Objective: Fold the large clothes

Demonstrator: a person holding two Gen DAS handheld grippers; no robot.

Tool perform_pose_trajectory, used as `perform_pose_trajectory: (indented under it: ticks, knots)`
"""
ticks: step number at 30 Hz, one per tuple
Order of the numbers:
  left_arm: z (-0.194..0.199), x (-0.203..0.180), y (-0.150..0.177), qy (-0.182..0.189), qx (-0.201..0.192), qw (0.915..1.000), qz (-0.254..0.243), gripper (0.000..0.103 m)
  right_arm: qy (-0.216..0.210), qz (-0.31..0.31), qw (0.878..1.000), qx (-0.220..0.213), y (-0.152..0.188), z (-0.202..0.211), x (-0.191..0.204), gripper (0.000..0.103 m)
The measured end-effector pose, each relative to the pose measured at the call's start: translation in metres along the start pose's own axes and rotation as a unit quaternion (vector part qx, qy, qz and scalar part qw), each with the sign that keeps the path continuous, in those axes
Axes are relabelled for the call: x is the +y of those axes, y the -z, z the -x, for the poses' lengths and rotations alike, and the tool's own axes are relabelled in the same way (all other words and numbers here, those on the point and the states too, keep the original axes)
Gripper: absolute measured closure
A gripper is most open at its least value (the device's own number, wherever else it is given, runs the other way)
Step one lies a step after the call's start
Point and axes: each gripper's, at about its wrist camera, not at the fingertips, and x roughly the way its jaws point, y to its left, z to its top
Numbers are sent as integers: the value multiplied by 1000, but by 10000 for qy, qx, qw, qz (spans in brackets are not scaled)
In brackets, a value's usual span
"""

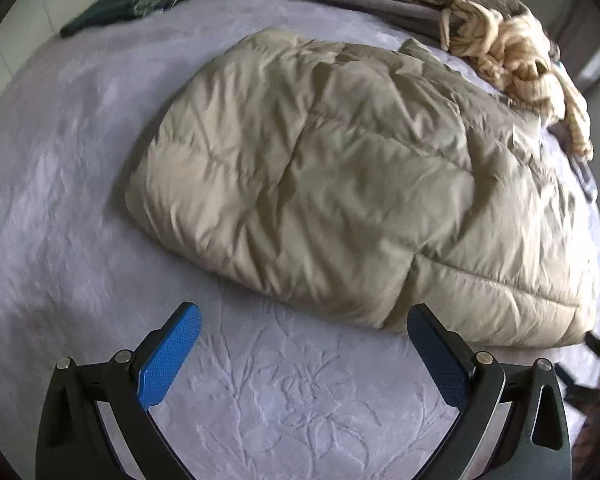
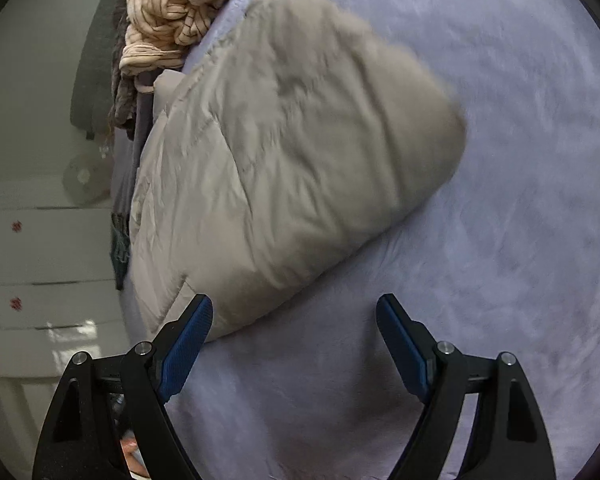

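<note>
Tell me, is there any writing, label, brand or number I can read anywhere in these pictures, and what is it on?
None: no readable text in either view.
Puffy beige jacket: no label or brand showing.
Striped garment: stripes only, no print.
Bedspread: embossed flower pattern, no words.
White drawers: two small red marks, too small and blurred to tell whether they are writing.

You see a beige quilted puffer jacket [image 1: 340, 184], folded into a puffy, creased bundle, lying flat on the lavender bedspread [image 1: 60, 200] near the bed's edge.
</note>
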Motion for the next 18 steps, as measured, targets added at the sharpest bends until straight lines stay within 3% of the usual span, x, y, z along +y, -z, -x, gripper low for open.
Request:
perform_pose_trajectory:
  ticks: [10, 11, 12, 15, 18]
  knots:
    - [-13, 50, -8, 1055, 26, 9894, 1001, 0, -1003, -828, 9909, -336, -6, -27, 2, 17]
    - [-15, 53, -9, 1133, 33, 9879, 1057, 0, -1058, -848, 9901, -354, -7, -28, 3, 15]
    - [-19, 56, -12, 1189, 22, 9865, 1129, 0, -1121, -861, 9893, -371, -12, -31, 8, 1]
    - [-27, 66, -21, 1311, -58, 9828, 1302, 0, -1348, -954, 9850, -504, -18, -37, 16, 0]
    - [-36, 74, -33, 1402, -126, 9791, 1469, 0, -1318, -1043, 9845, -501, -22, -43, 17, 0]
